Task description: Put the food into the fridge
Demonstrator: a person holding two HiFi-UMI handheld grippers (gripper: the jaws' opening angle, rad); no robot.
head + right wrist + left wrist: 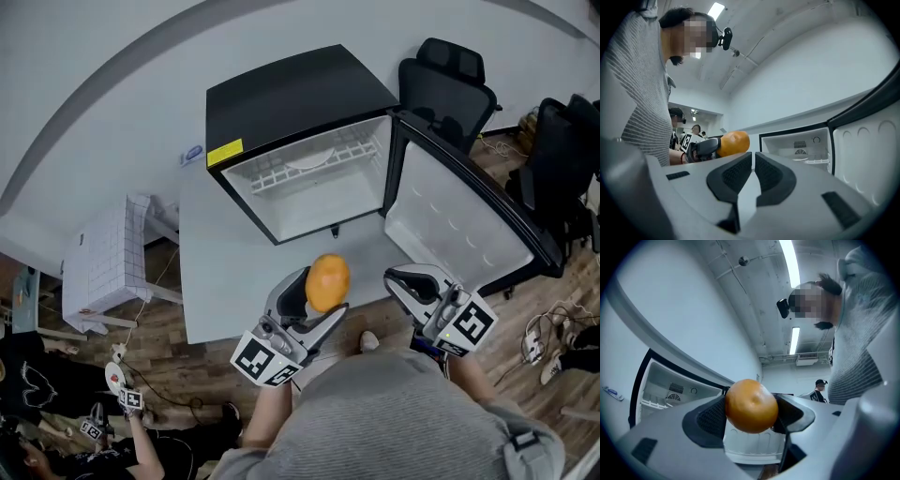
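Head view: your left gripper (319,296) has the orange (328,280) clamped between its jaws. It is held in the air over the near edge of the grey surface (220,272) that carries the black fridge (291,98). The fridge door (459,220) is swung open to the right, and the orange is in front of the white compartment, not inside it. Your right gripper (401,281) is just beside the orange, near the door.

Left gripper view: the orange (751,405) sits squarely between the two dark pads, gripped on both sides, with the open fridge (670,390) behind on the left.

Right gripper view: your jaws are together with only a thin slit between them and nothing in it. The orange (732,143) shows to the left in the other gripper. The fridge compartment (801,147) and door (867,150) are on the right.
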